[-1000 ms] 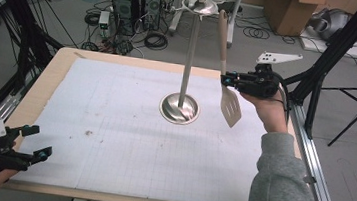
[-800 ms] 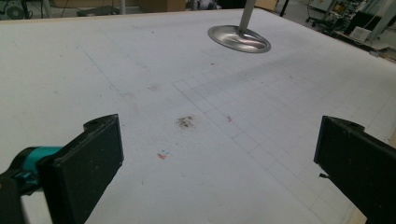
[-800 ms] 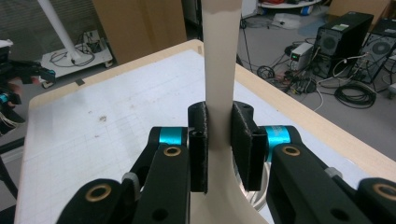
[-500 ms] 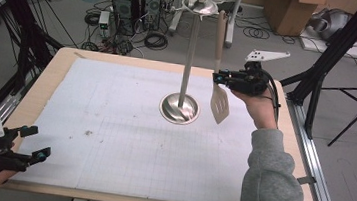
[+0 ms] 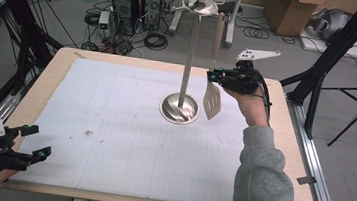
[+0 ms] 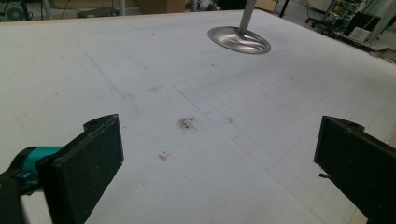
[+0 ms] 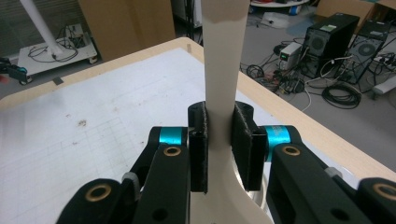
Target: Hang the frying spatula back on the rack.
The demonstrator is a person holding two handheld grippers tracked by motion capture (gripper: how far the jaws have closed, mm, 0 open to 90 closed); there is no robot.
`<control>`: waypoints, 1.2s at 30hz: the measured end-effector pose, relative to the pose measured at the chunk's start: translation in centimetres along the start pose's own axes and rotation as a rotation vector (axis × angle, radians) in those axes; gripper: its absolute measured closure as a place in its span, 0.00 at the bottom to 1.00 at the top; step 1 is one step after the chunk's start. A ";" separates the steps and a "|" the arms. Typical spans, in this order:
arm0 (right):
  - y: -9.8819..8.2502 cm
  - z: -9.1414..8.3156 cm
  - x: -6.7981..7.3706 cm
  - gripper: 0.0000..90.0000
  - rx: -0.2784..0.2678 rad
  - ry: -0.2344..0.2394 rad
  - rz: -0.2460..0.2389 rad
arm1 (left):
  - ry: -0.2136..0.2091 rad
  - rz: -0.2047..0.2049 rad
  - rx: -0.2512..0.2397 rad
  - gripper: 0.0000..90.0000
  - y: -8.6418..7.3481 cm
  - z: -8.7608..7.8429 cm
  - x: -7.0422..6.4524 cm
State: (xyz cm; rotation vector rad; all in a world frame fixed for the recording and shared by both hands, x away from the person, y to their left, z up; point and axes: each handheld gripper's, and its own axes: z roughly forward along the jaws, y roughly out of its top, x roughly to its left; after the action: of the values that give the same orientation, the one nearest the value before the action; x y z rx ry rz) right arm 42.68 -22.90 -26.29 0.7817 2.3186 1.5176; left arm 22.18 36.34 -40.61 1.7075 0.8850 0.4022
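Right gripper (image 5: 212, 76): clamped on our slotted spatula (image 5: 212, 103), upper centre-right of the high view, now drawn in just beside the steel stand (image 5: 180, 107); we judge hanging comes next. Left gripper (image 5: 31, 140): open, idle, lower left.

The stand (image 5: 181, 106) is polished metal, its round base mirror-glossy. The spatula (image 5: 211, 100) looks like pale matt wood, smooth. A white gridded paper sheet (image 5: 127, 135), stained in spots, covers the light wooden bench (image 5: 59, 65). The right claw (image 7: 219, 140) has rough black pads (image 7: 198, 140) and glossy teal pins.
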 end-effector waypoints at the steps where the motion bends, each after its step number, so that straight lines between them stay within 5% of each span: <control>1: 0.0 0.1 0.0 0.86 -0.002 -0.001 -0.001 | 0.000 0.000 0.000 0.02 0.0 0.0 0.0; 22: 0.0 1.1 0.4 0.85 -0.025 -0.042 0.001 | 0.000 0.006 0.005 0.02 0.0 0.0 -0.2; 29: -0.4 1.1 0.8 0.74 -0.019 -0.059 -0.002 | -0.007 0.008 0.004 0.02 0.0 0.3 -0.2; 36: -1.2 1.0 1.4 0.44 -0.017 -0.057 0.005 | -0.022 0.015 0.011 0.02 0.3 1.0 -0.2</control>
State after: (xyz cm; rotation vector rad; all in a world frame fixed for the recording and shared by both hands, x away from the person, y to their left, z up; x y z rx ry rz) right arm 41.69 -21.78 -27.69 0.8159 2.2616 1.4954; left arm 22.83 35.46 -40.64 1.7261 0.8607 0.3888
